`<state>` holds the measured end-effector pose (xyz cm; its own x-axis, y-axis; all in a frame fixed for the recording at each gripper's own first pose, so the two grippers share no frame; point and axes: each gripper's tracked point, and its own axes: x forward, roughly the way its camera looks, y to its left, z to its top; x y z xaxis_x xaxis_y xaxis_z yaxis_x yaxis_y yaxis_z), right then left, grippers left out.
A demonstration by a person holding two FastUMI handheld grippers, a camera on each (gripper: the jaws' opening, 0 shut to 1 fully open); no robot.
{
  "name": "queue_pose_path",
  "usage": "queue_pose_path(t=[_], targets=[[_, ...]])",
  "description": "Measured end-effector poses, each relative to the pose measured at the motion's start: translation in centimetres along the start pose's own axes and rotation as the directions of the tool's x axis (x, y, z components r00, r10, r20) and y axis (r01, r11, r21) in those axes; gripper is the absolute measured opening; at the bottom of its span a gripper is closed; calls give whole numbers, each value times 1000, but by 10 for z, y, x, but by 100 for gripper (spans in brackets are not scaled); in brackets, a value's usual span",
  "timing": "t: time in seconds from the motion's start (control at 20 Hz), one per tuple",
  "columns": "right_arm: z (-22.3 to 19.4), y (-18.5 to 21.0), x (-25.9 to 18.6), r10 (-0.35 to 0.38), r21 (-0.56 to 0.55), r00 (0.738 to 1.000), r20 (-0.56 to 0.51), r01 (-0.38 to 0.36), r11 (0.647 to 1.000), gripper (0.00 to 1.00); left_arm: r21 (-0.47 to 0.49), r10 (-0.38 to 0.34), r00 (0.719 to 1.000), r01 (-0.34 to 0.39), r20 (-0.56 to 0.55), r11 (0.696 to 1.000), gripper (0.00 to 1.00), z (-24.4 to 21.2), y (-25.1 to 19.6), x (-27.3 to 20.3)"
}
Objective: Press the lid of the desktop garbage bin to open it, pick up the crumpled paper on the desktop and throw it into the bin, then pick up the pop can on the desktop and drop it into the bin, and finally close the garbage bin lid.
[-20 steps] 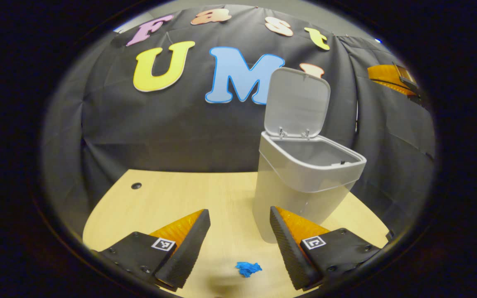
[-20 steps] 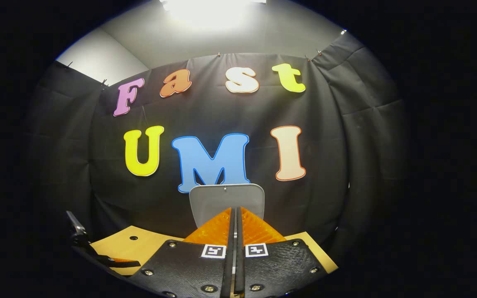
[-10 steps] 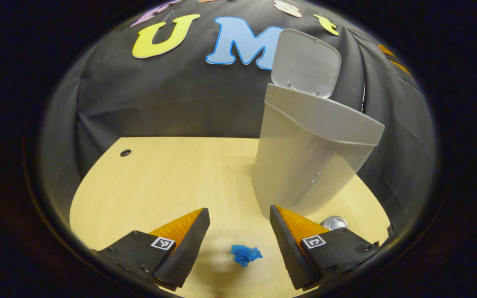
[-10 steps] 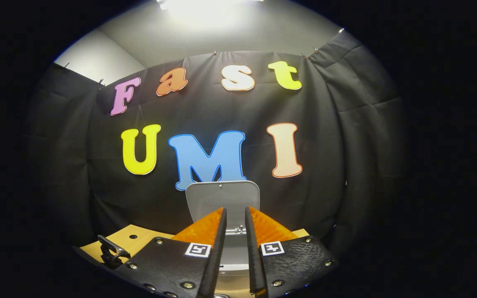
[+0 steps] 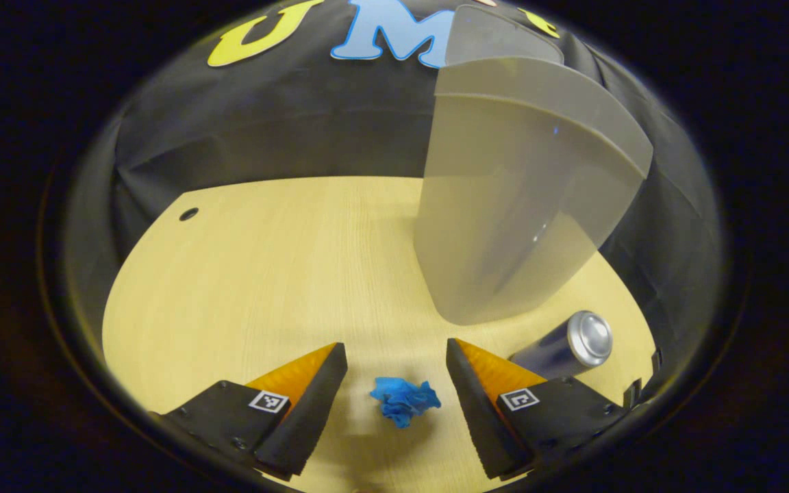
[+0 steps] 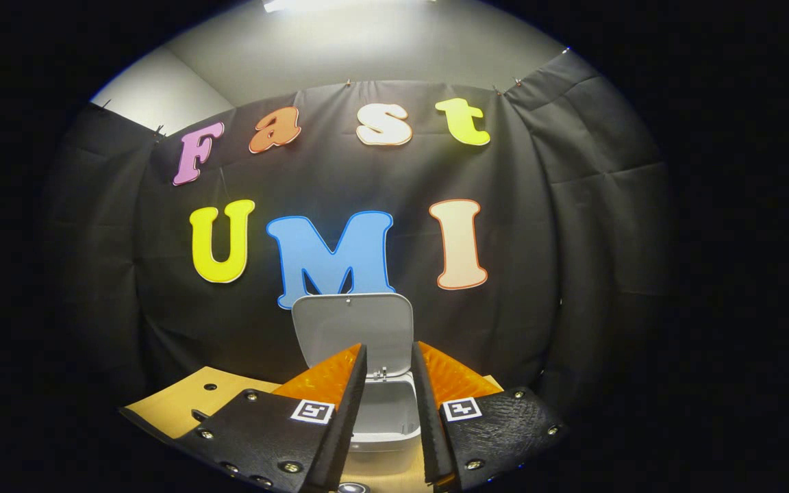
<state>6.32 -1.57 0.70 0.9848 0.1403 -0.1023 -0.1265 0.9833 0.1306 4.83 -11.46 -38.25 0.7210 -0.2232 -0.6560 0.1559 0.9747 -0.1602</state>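
1. Left gripper (image 5: 396,356) is wide open and holds nothing. It hangs low over the wooden desktop (image 5: 257,274), fingers on both sides of the crumpled paper.
2. Crumpled paper (image 5: 403,401), blue, lies on the desktop btw the two fingers, near edge of left gripper view. Cannot tell if any finger touches it.
3. Garbage bin (image 5: 518,205), grey, stands upright at far right of the desktop; its lid (image 6: 353,329) is up, open.
4. Pop can (image 5: 566,346) lies on its side, right of the paper, just near the bin's base, silver end to the camera.
5. Right gripper (image 6: 389,356) is partly open w/ narrow gap, holds nothing. It is above the bin's near side, pointing at the raised lid.
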Motion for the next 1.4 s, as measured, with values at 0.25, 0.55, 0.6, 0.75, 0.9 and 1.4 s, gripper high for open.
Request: queue_pose_path(t=[0.25,0.55,0.6,0.75,0.9,1.4], targets=[[-2,-10,-1,-22,-5,1000,-15,22,1000,43,39,6,999,-4,-54,999,97,-29,-3,15],[-5,-17,-3,-39,-12,999,-27,39,999,43,66,18,995,-12,-93,998,96,-52,-2,26],[-5,-18,-2,-42,-13,999,-29,41,999,44,72,26,995,-19,-100,997,96,-56,-2,27],[-6,-18,-1,-43,-12,999,-34,42,999,43,109,41,995,-31,-94,994,96,-56,0,31],[-8,-17,-1,-39,-9,999,-38,39,999,43,135,61,995,-50,-78,990,96,-58,1,30],[-11,-19,-2,-36,-4,998,-49,36,999,44,109,101,993,-94,-56,990,53,-53,9,30]])
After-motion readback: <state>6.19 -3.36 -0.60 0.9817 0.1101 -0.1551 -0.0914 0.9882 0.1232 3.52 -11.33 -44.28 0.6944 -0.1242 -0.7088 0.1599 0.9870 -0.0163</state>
